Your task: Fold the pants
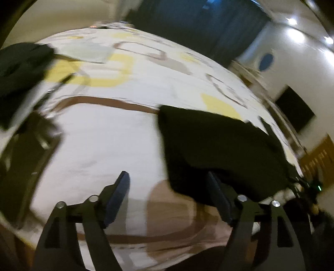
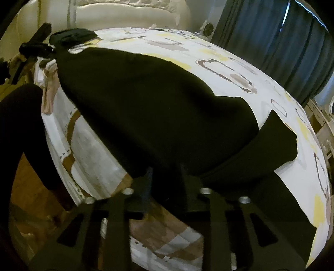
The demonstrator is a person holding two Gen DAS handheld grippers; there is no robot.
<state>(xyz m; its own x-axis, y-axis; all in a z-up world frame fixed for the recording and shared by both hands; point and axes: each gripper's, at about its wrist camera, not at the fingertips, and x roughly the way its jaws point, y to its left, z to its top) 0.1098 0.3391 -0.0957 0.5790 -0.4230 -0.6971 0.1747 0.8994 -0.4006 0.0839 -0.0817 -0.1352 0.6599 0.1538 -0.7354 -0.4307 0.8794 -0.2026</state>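
Black pants (image 2: 150,108) lie spread on a bed with a white, yellow and brown patterned cover (image 2: 240,68). My right gripper (image 2: 166,177) is shut on the near edge of the pants at the bed's front edge. One part of the pants sticks out to the right (image 2: 277,141). In the left wrist view the pants (image 1: 215,150) lie to the right, on the bed cover (image 1: 104,146). My left gripper (image 1: 169,196) is open and empty above the cover, its right finger (image 1: 219,200) beside the pants' near edge. The view is blurred.
A second dark garment (image 1: 18,68) lies at the bed's far left corner, also in the right wrist view (image 2: 73,36). Dark curtains (image 2: 271,45) hang behind the bed. A cream headboard (image 2: 129,14) stands at the back. Wooden floor (image 2: 31,187) lies below the bed's edge.
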